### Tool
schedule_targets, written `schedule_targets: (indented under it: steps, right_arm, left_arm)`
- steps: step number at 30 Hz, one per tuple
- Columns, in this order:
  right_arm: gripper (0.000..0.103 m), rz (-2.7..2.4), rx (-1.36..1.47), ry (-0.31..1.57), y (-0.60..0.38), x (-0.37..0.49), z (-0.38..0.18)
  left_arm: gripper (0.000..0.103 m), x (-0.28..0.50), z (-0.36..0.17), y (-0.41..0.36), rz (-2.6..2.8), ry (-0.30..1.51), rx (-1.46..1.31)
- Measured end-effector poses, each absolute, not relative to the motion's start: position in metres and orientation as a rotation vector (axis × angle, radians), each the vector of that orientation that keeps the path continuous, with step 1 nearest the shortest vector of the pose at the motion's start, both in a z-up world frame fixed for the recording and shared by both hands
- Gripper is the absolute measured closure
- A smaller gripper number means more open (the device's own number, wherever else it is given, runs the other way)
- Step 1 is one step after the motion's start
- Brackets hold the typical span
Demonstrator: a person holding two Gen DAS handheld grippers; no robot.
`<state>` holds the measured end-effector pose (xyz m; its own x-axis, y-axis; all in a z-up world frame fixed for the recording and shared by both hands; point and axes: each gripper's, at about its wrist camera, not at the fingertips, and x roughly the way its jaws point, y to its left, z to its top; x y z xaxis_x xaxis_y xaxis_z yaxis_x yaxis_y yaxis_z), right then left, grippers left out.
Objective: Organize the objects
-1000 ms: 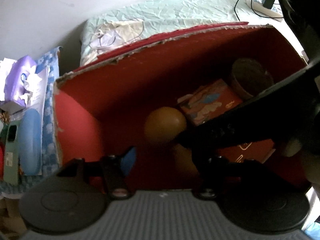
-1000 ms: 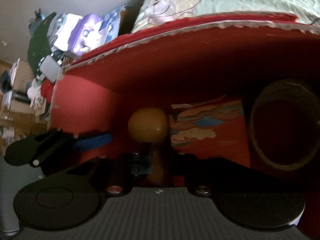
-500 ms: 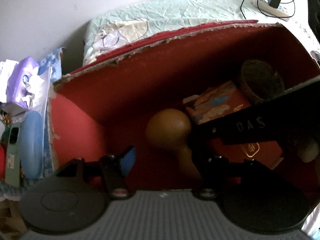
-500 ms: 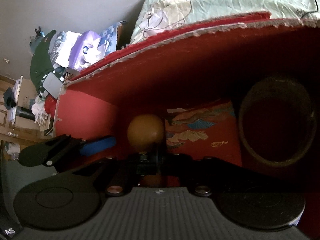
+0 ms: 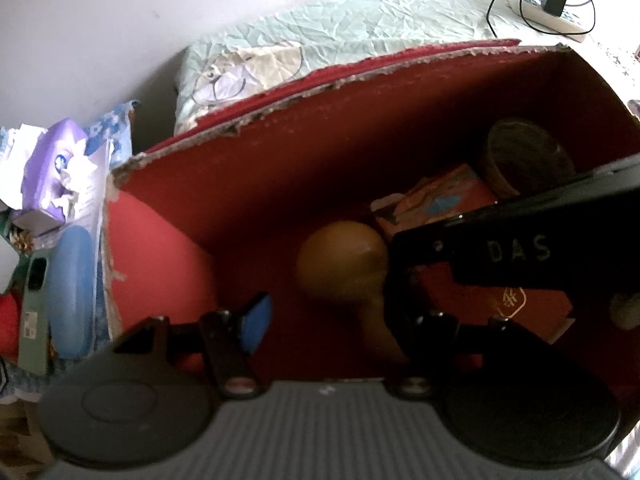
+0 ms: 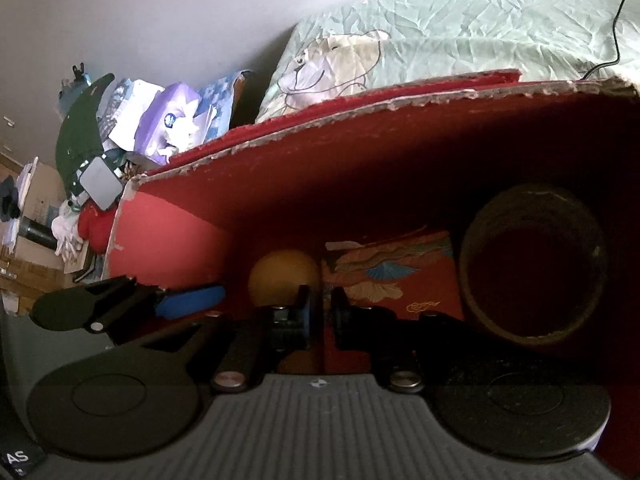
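Under both grippers sits the red cardboard box (image 5: 240,208). The step looks like leaving the wooden knob (image 6: 284,276) inside it. Right gripper (image 6: 320,304) jaws are opening from a narrow slit, with the knob's stem by its left finger; can't tell if the pads touch it. Best to release fully, then lift straight out without nudging the neighbours. Left gripper (image 5: 332,320) is half-wide and empty. Box contents: round brown tub (image 6: 532,264) ahead-right of the right gripper, patterned carton (image 6: 392,276) straight ahead, knob just beside the carton, ahead-left.
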<state>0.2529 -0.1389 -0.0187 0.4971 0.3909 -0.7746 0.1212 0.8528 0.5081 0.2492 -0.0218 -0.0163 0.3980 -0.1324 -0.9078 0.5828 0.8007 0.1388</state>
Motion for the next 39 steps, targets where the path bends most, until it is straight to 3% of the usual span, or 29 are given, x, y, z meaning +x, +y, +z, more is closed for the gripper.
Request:
schedule_targets:
  steps: [39]
  right_arm:
    - [0.088, 0.063, 0.473, 1.028, -0.1345, 0.2510, -0.0160]
  left_arm:
    - [0.039, 0.2435, -0.0139, -0.0205, -0.455, 1.003, 0.491]
